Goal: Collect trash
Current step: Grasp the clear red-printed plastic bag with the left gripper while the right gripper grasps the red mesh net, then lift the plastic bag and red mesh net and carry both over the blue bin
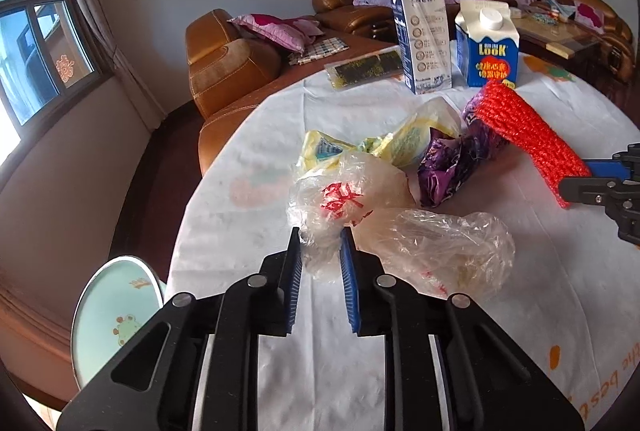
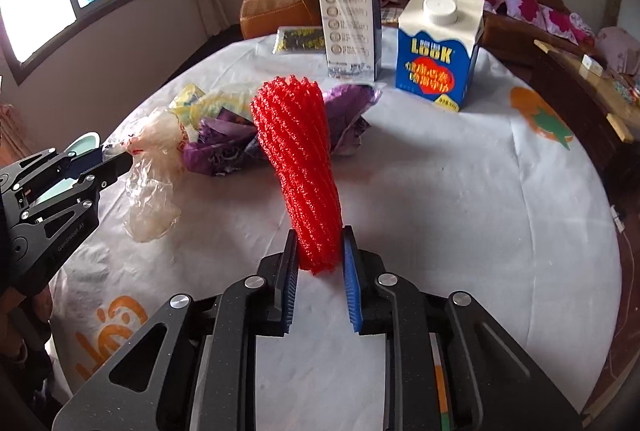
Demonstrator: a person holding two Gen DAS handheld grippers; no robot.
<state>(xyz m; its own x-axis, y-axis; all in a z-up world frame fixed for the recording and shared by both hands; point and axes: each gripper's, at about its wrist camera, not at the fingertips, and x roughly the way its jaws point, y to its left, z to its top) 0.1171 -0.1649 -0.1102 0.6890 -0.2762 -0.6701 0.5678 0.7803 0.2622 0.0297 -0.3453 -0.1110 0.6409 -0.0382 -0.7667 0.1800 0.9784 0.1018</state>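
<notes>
A: What do we hold?
B: Mid-counter [image 2: 440, 191], our left gripper [image 1: 320, 235] pinches a clear plastic bag [image 1: 344, 199]; our right gripper [image 2: 318, 235] clamps the red foam net [image 2: 298, 159].
A: Handling?
B: Both seem light and crushable; we grip their near ends.

Left gripper [image 1: 320, 235] reaches forward, fingers nearly parallel and pinched in on a clear plastic bag [image 1: 340, 207] caught between the tips. Right gripper [image 2: 320, 235] is posed the same way, fingers squeezing the near end of a red foam net [image 2: 298, 159] that sticks out ahead.
</notes>
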